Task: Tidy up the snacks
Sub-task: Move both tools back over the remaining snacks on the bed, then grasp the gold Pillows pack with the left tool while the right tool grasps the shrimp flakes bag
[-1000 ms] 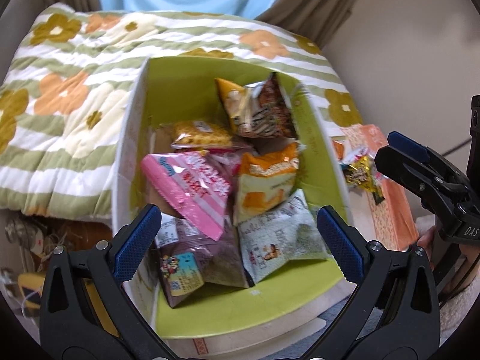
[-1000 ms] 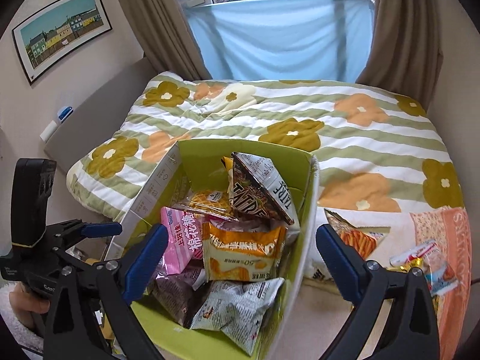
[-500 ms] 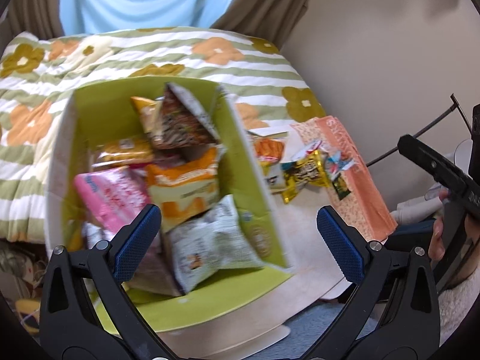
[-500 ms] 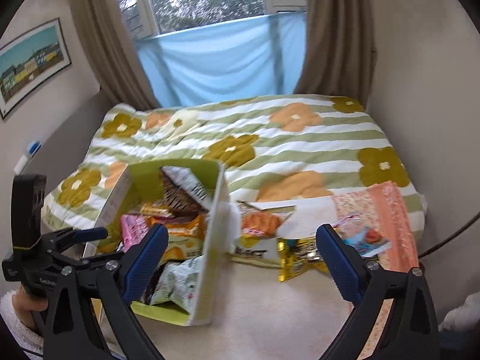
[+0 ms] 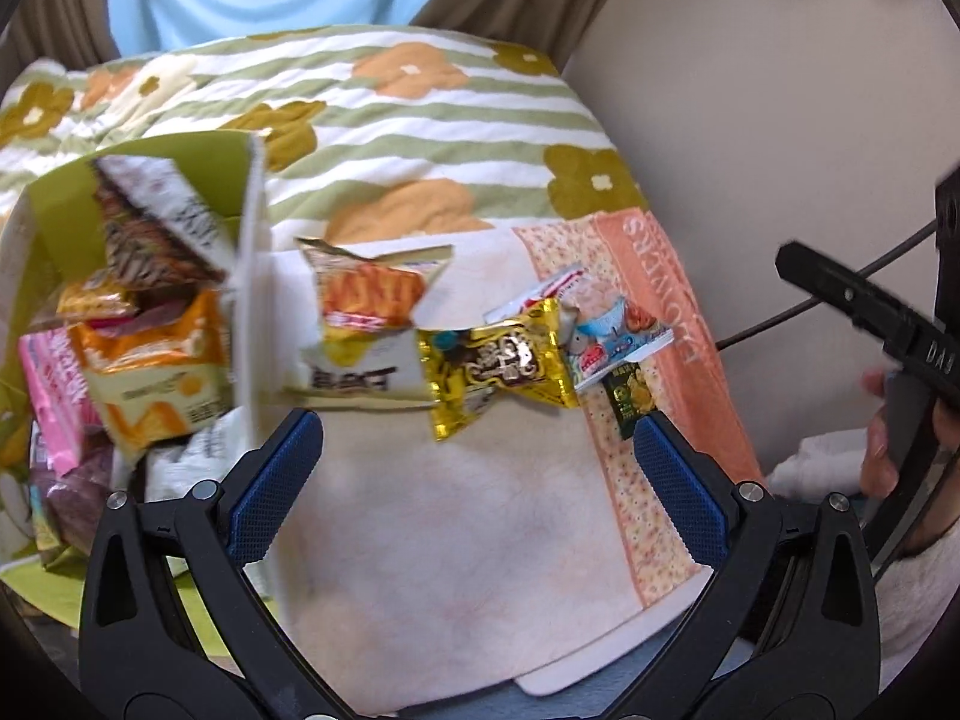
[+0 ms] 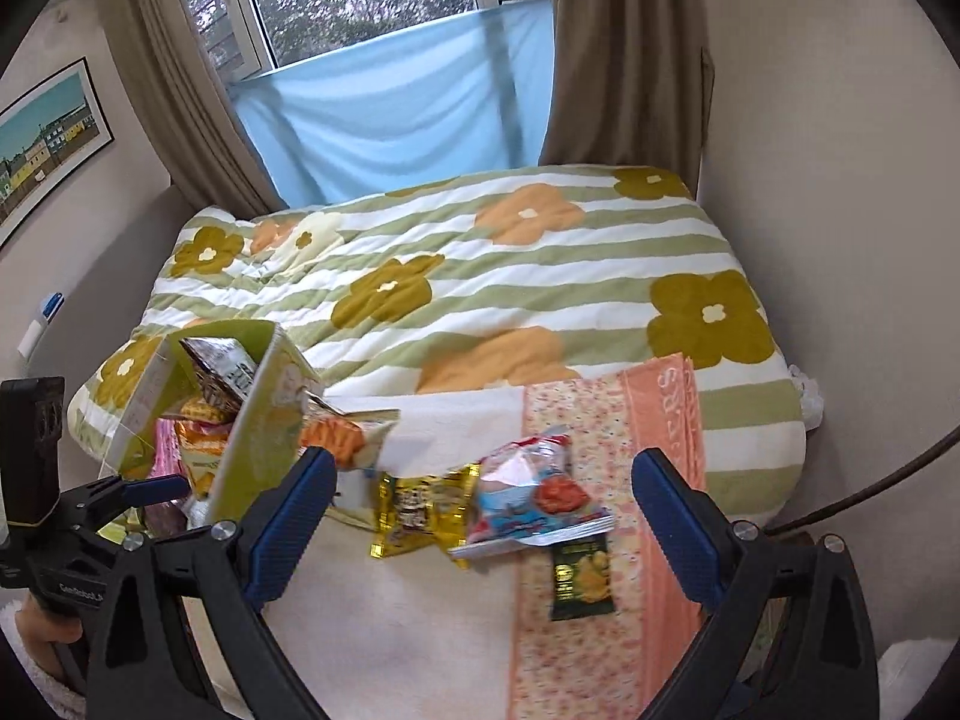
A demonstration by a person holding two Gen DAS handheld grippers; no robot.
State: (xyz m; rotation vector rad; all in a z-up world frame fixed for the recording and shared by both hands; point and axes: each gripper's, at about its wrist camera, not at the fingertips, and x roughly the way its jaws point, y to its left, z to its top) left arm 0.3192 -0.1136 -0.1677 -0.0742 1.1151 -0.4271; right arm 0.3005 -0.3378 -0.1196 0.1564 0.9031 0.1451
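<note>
Snacks lie in two groups on a bed covered by a green-striped floral quilt (image 6: 480, 276), shown from both wrist cameras. The largest item is the green-lined cardboard box (image 5: 180, 162), at the left of both views, standing on a cream cloth (image 5: 456, 516) and packed with bags, among them an orange-and-white bag (image 5: 150, 378) at the front and a brown-and-white bag (image 5: 156, 228) standing tall at the back. Beside the cream cloth, to the right, a peach floral towel (image 6: 606, 630) lies along the bed's right side. Just outside the box's right wall an orange chip bag (image 5: 366, 306) leans, touching a gold packet (image 5: 498, 366). A pale blue-and-red packet (image 6: 534, 498) overlaps the gold packet's right end. The smallest item, a dark packet with yellow print (image 6: 581, 576), lies flat on the towel below it. The left gripper (image 5: 477, 459) hovers over the cream cloth, jaws wide apart and empty. The right gripper (image 6: 480, 507) hangs above the loose packets, jaws likewise wide apart, holding nothing.
</note>
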